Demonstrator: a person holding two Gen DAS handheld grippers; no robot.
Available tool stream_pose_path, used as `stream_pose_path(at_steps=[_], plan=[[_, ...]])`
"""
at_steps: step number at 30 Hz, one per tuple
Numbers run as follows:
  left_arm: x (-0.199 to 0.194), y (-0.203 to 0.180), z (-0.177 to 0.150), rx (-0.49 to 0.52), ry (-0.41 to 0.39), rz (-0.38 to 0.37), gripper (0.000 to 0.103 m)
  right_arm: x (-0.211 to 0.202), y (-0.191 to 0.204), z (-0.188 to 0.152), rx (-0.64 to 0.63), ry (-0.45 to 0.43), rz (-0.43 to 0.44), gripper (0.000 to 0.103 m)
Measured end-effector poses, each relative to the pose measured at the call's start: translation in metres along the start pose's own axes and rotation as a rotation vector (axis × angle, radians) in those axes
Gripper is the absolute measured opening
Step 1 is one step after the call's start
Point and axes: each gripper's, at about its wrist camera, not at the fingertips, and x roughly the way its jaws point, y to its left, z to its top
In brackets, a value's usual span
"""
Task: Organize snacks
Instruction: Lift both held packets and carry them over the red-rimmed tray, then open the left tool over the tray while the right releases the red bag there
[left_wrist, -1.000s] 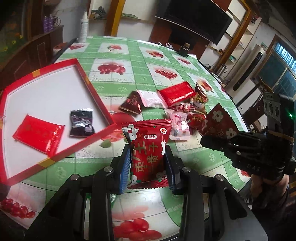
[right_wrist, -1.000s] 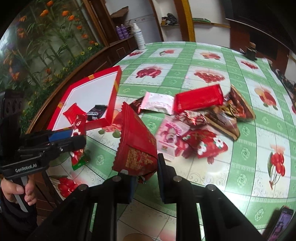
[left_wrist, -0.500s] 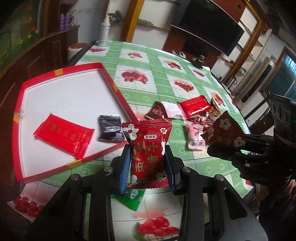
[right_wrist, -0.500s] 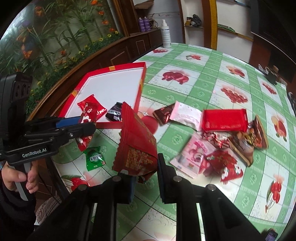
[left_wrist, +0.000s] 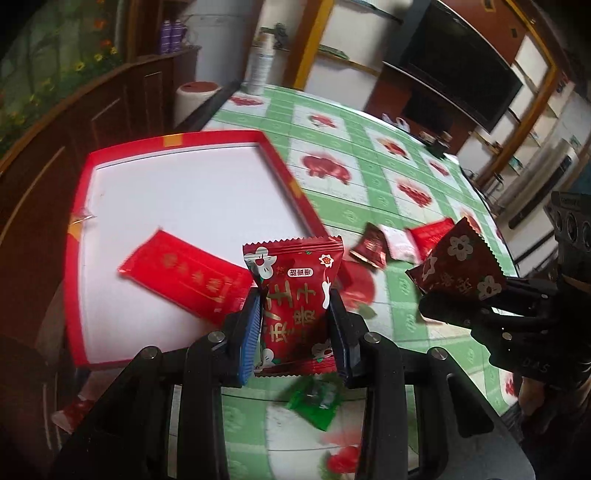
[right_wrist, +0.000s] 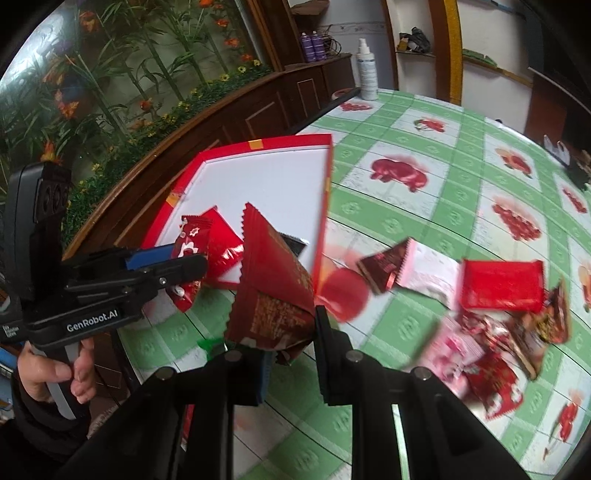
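Observation:
My left gripper (left_wrist: 293, 314) is shut on a red snack packet with white flowers (left_wrist: 293, 295), held upright above the near rim of the red tray (left_wrist: 79, 229). The tray has a white floor and holds a flat red packet (left_wrist: 184, 275); a black packet (right_wrist: 293, 245) shows in the right wrist view. My right gripper (right_wrist: 288, 332) is shut on a dark red snack packet (right_wrist: 273, 291), held in the air to the right of the tray (right_wrist: 325, 206). It shows in the left wrist view too (left_wrist: 458, 264). The left gripper also shows in the right wrist view (right_wrist: 184, 266).
Loose snack packets lie on the green checked tablecloth (right_wrist: 424, 214) right of the tray, among them a red bar (right_wrist: 502, 284) and a pink packet (right_wrist: 430, 275). A green packet (left_wrist: 316, 400) lies by the table's near edge. A white bottle (right_wrist: 366, 74) stands at the far edge.
Both grippers have moved left toward the tray, each still holding its packet. The left packet now hangs over the tray's near rim and hides the black packet in the left wrist view.

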Motion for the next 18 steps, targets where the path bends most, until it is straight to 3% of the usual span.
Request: stream_pose_path(at_steps=[9,18], plan=[[-0.007,0.047,0.004,-0.103,-0.017,0.097,0.034,0.035,0.012,0.033,-0.011,0.030,-0.005,0.023],[-0.006,0.077,-0.006,-0.156,0.002,0.132,0.034,0.072,0.025,0.055,-0.019,0.038,0.000,0.023]])
